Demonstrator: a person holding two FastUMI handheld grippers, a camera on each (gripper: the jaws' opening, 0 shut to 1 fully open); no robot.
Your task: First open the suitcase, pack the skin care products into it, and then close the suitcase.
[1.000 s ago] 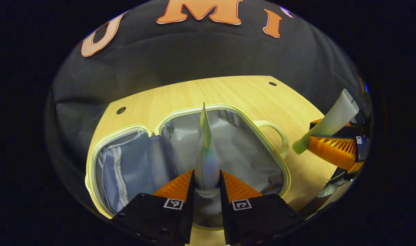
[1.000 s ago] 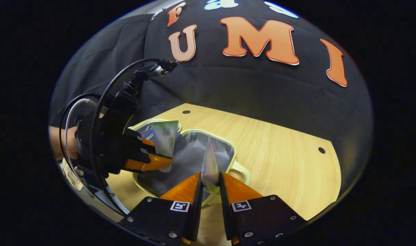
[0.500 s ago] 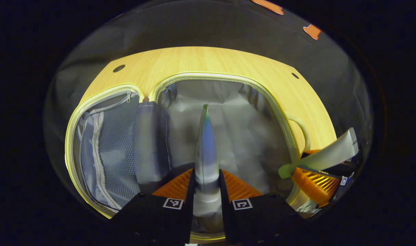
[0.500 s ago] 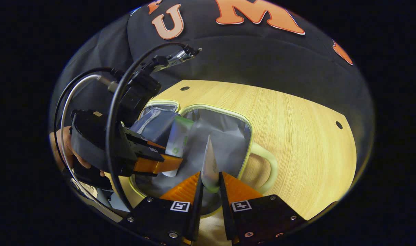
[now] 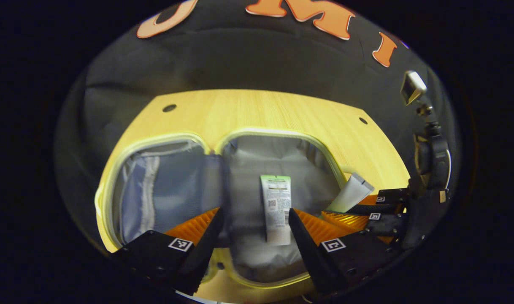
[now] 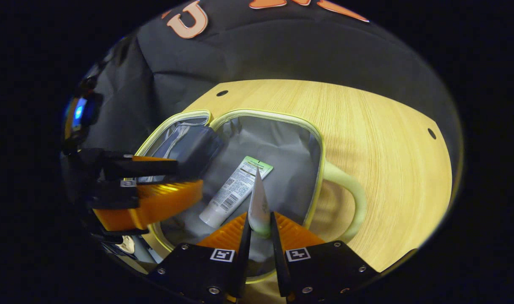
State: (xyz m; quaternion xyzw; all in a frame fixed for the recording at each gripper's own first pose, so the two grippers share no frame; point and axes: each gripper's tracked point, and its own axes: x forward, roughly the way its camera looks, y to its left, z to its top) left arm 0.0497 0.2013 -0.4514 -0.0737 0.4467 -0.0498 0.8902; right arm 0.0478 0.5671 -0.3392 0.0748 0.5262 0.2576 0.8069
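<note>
A recording booth: black cloth wall (image 5: 248, 63) behind a wooden table (image 6: 366, 126)

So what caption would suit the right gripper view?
Right gripper holds a tube above the open suitcase.

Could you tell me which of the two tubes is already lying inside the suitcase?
The labelled tube lies flat on the suitcase lining; the other tube stands gripped between the right gripper fingers.

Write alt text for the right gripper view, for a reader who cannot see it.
The right gripper, shut on a pale tube, hovers over an open suitcase lying on a wooden table. A second tube lies flat on the grey lining inside. The left gripper reaches in from the left with its fingers apart.
</note>
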